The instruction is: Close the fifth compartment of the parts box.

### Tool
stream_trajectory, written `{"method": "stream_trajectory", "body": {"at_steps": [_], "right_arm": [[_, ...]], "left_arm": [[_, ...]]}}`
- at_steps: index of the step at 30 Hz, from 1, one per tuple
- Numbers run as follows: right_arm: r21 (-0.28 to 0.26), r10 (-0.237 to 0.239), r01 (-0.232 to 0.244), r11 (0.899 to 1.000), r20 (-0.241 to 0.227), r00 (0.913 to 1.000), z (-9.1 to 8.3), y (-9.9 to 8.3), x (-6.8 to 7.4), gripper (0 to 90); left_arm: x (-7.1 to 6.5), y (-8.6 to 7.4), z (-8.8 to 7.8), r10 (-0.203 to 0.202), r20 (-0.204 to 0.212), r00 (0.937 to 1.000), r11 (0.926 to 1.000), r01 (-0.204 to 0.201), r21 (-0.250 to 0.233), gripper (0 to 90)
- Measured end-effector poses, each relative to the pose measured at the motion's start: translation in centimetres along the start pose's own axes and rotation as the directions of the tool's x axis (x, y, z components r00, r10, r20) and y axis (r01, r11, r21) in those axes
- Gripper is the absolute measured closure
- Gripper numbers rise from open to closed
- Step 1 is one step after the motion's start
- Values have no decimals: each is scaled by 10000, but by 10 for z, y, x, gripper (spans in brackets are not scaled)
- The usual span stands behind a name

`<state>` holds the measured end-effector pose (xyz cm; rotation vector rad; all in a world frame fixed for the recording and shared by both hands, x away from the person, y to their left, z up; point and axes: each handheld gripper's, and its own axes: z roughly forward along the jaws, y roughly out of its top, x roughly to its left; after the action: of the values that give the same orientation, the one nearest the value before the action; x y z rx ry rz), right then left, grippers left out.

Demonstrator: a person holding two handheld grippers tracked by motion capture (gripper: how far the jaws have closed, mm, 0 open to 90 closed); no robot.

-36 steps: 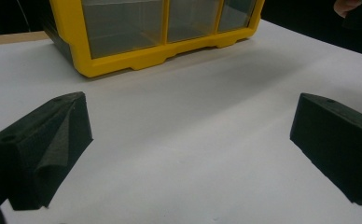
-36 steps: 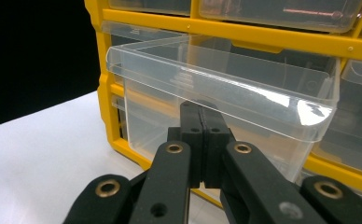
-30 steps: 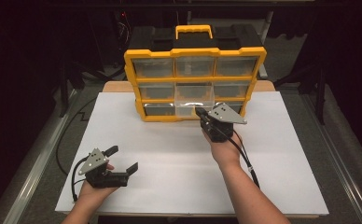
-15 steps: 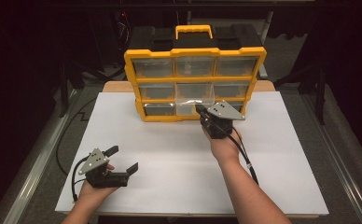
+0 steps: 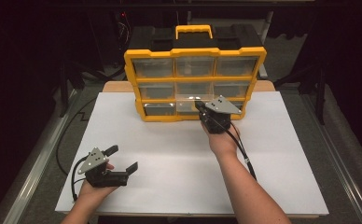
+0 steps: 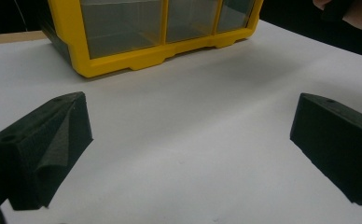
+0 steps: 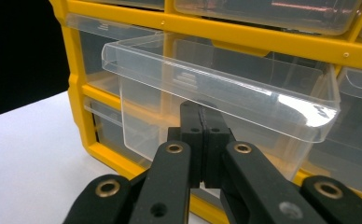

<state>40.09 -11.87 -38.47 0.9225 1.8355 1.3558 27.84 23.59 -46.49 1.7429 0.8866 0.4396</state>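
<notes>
The clear drawer (image 7: 216,93) sticks out of the bottom row of the yellow box (image 5: 195,51) on the tabletop (image 5: 170,154). It looks light, thin and slippery. Grab its front lip. The right tool (image 7: 201,128) is squeezed shut under it; the left tool (image 5: 122,161) is wide. Nothing has moved since before.

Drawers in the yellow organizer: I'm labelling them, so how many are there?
9, in three rows of three in the yellow organizer. The pulled-out drawer is in the middle column; the right tool covers part of the bottom row.
</notes>
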Motion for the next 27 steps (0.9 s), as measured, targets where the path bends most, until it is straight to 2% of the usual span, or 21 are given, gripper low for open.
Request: {"method": "stream_trajectory", "body": {"at_steps": [15, 27], "right_arm": [[268, -255, 246, 9993, 361, 9990, 20, 9, -5, 900], [338, -247, 227, 9992, 586, 9980, 34, 12, -9, 900]], "left_arm": [[0, 0, 1, -35, 10, 10000, 10000, 35, 20, 1], [2, 0, 1, -78, 28, 10000, 10000, 78, -16, 1]]}}
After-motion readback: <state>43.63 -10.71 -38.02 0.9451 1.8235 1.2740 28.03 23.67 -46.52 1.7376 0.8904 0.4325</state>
